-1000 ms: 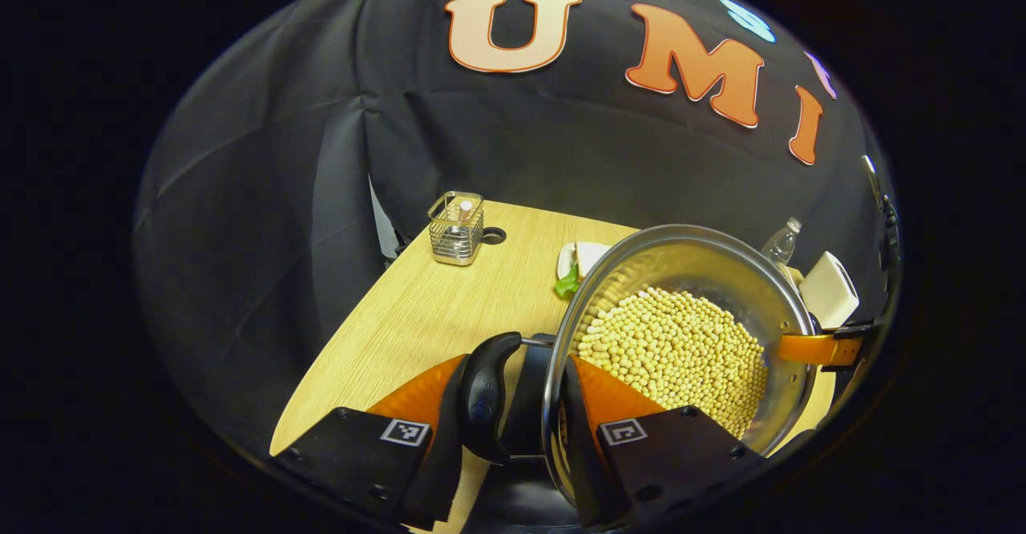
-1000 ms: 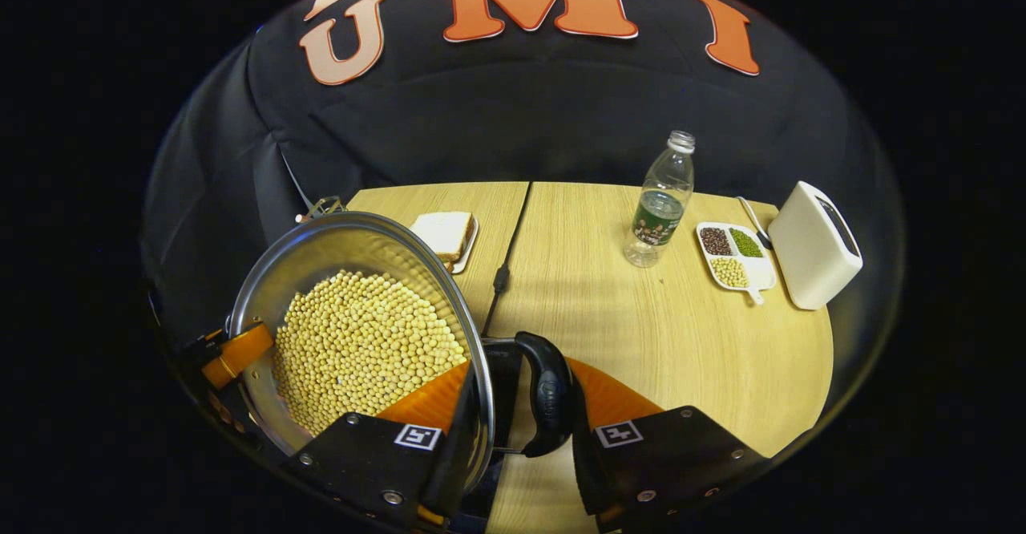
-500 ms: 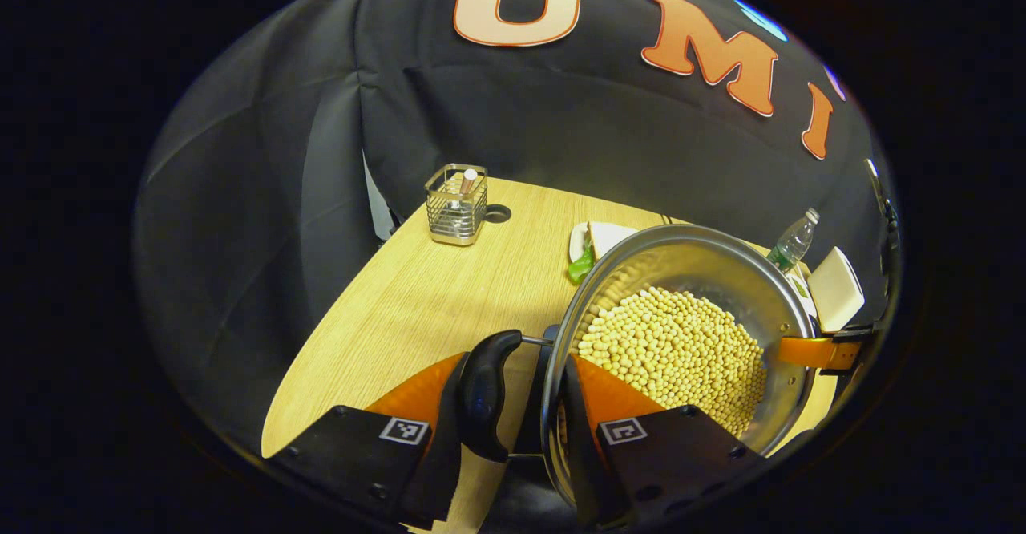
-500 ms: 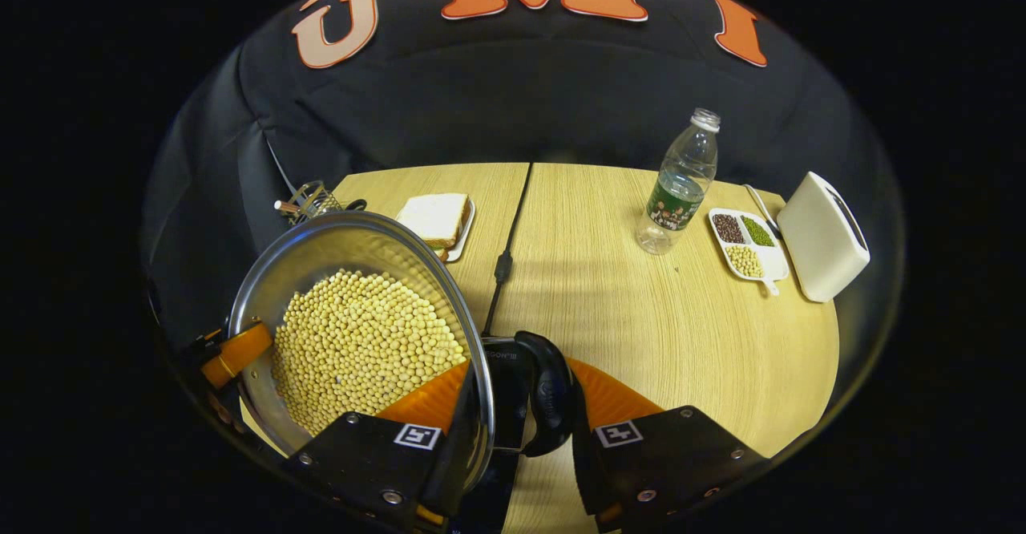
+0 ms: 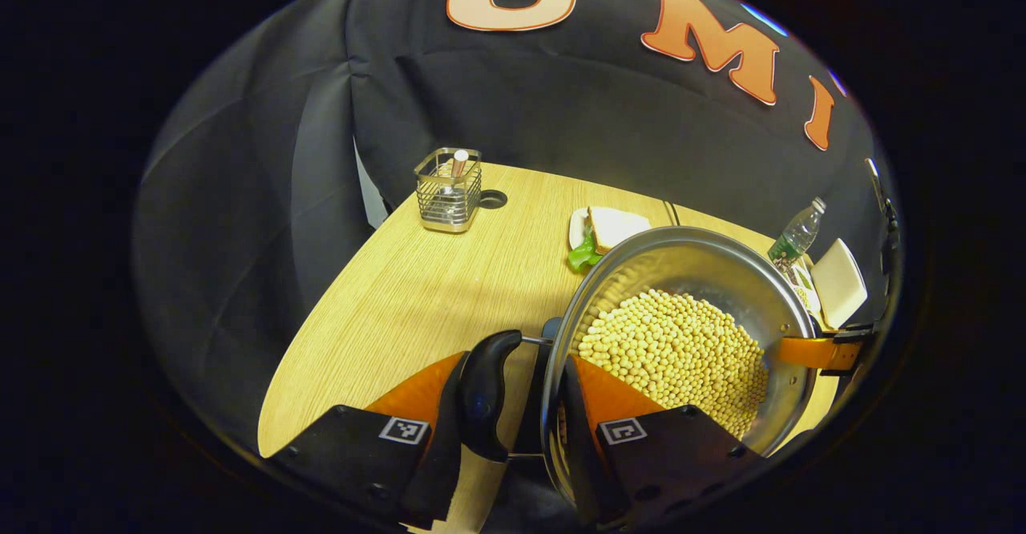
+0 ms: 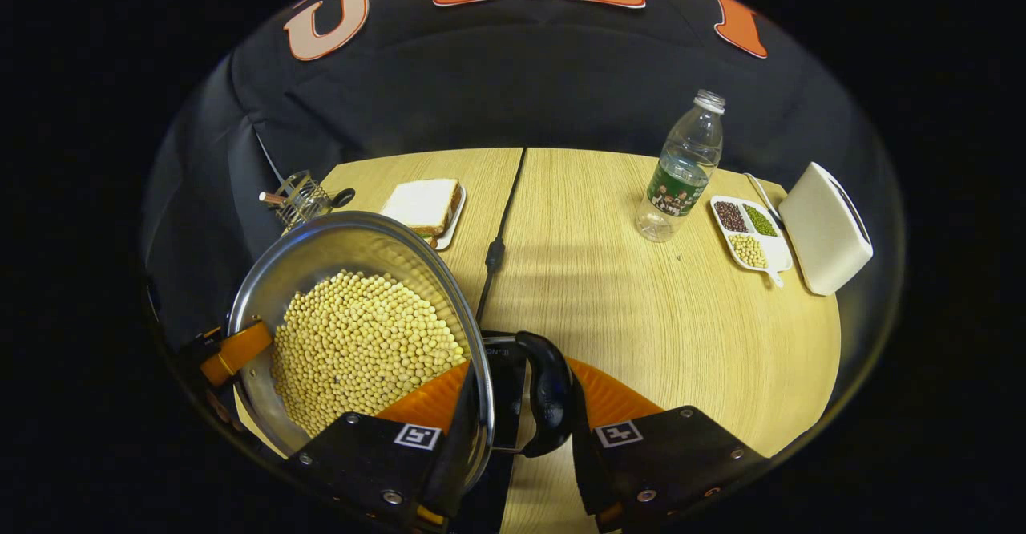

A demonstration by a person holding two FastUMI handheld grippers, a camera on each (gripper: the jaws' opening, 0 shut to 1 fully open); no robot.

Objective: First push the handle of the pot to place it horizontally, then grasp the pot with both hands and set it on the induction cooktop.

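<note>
A steel pot point(image 5: 689, 269) full of pale yellow beans point(image 6: 361, 345) hangs between both grippers above the wooden table point(image 6: 641, 317). My left gripper point(image 5: 513, 406) is shut on the pot's black side handle point(image 5: 481, 394) and rim, with one orange finger inside the pot. On the opposite side, my right gripper point(image 6: 521, 402) is shut on the other black handle point(image 6: 549, 394) and the rim. Each view also shows the other gripper's orange finger point(image 5: 809, 351) point(image 6: 236, 351) at the far rim. Part of the black induction cooktop point(image 6: 503, 374) shows under the pot's edge.
The cooktop's black cable point(image 6: 501, 221) runs to the back of the table. A wire basket point(image 5: 449, 189) and a sandwich plate point(image 6: 425, 207) stand at the back left. At the right are a water bottle point(image 6: 681, 169), a divided dish of beans point(image 6: 749, 232) and a white box point(image 6: 826, 229).
The basket, plate and bottle have slid upward in both views and more tabletop shows. The pot stays fixed between the two shut grippers, which move together.
</note>
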